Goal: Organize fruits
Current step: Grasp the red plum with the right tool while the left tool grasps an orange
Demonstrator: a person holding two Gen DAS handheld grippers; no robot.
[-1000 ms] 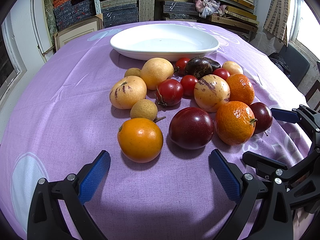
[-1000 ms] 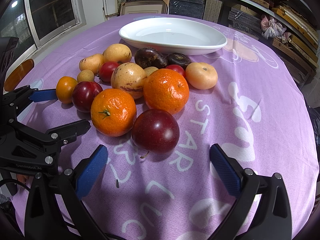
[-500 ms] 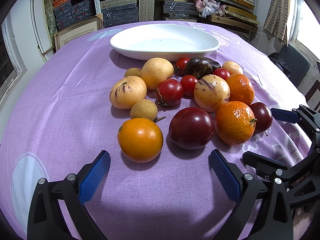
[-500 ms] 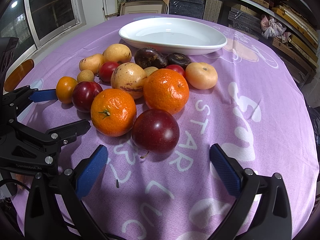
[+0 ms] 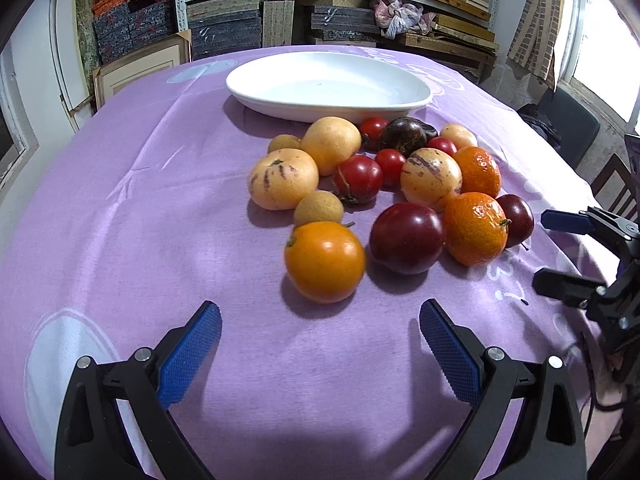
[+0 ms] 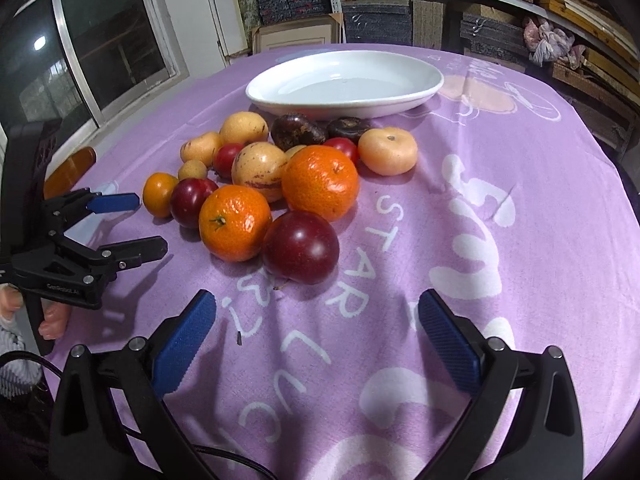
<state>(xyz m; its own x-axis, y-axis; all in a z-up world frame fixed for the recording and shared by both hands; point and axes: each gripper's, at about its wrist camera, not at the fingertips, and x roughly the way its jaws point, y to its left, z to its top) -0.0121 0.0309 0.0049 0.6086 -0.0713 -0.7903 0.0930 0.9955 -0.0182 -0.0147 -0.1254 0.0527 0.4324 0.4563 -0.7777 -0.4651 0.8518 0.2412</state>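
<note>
Several fruits lie in a loose cluster on the purple tablecloth [image 5: 120, 208], in front of an empty white oval dish [image 5: 328, 88] [image 6: 344, 84]. Nearest my left gripper [image 5: 320, 344] is a smooth orange fruit [image 5: 325, 262], with a dark red plum [image 5: 407, 237] beside it. My left gripper is open, a short way back from them. My right gripper [image 6: 316, 332] is also open, just behind another dark plum [image 6: 301, 246] and a tangerine [image 6: 235, 221]. Neither gripper holds anything.
Each gripper shows in the other's view: the right one [image 5: 592, 256] at the far right, the left one [image 6: 76, 240] at the far left with a hand under it. Shelves of stacked boards [image 5: 280, 12] stand behind the table; a window [image 6: 80, 40] is at the left.
The left wrist view has shifted slightly, so the fruits sit a little further right in it. The right wrist view is tipped slightly up. Both grippers remain open; no fruit moved.
</note>
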